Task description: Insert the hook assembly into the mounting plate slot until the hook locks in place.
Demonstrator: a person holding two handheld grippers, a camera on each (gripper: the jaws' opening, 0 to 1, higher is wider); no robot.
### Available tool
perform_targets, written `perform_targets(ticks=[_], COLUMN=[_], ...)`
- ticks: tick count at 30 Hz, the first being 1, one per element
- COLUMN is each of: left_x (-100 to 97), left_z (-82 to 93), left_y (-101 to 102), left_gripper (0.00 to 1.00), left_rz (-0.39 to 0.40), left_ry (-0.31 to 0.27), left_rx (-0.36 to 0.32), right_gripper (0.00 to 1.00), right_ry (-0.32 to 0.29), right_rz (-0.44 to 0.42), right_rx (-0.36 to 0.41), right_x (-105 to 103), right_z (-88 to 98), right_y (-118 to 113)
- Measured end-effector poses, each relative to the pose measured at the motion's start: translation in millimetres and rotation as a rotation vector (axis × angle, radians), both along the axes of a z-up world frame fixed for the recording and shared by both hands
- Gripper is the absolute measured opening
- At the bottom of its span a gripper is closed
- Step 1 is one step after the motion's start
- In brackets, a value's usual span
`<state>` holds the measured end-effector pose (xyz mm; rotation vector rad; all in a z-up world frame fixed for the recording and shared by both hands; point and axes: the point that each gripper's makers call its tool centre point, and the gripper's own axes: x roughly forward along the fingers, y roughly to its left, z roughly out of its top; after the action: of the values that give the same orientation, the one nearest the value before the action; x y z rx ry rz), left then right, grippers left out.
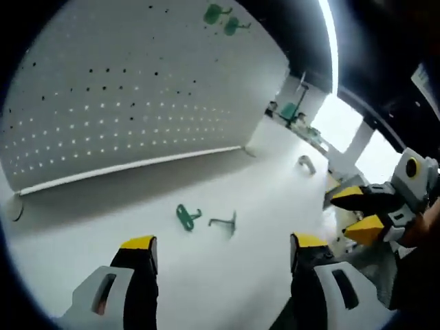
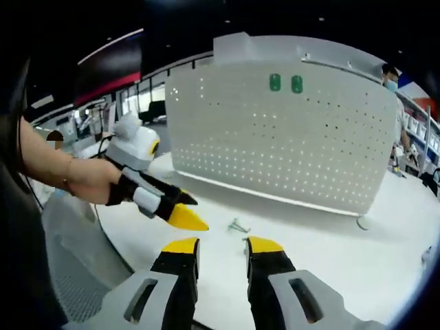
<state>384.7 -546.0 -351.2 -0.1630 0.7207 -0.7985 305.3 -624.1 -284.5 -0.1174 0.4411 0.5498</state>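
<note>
Although small in both views, the hook parts can be judged from shape and finish. A green hook (image 1: 186, 216) lies on the white counter (image 1: 227, 275) just beside a grey wire hook (image 1: 225, 221); the two are near each other but appear apart. In the right gripper view a small grey piece (image 2: 237, 225) lies on the counter ahead of the jaws; its form is too small to resolve. A further grey clip (image 1: 305, 163) lies well apart, toward the counter's far end.

Handling judgement: both hooks look light and rigid. The green one appears to be moulded plastic with a flat plate end; the grey one appears to be bent metal wire, thin and smooth, likely to slip or roll between hard pads. Take hold across the flat plate or the straight shank, leaving the insertion end free.

The pegboard (image 1: 137, 103) stands upright at the back of the counter: a white perforated sheet with regular rows of small round holes, matte, apparently stiff. Two green pieces (image 2: 285, 83) are already mounted near its top edge.

The left tool (image 1: 223, 249) is released, jaws spread wide, holding nothing, above the counter short of the hooks. The right tool (image 2: 221, 245) is likewise released and empty, jaws parted. Jaw tips are yellow over black bodies.
</note>
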Motion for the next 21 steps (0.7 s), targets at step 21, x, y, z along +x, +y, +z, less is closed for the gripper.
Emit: perform_targets(ticks=[21], left_x=[40.1], left_z=[-44.8], left_y=[-15.7], left_gripper=[0.52], left_rz=[0.018], left_ry=[-0.056], left_rx=[0.111], right_gripper=[0.23], right_ry=[0.039], right_rz=[-0.08], right_rx=[0.016], right_x=[9.6], right_z=[-7.5], right_y=[-26.1])
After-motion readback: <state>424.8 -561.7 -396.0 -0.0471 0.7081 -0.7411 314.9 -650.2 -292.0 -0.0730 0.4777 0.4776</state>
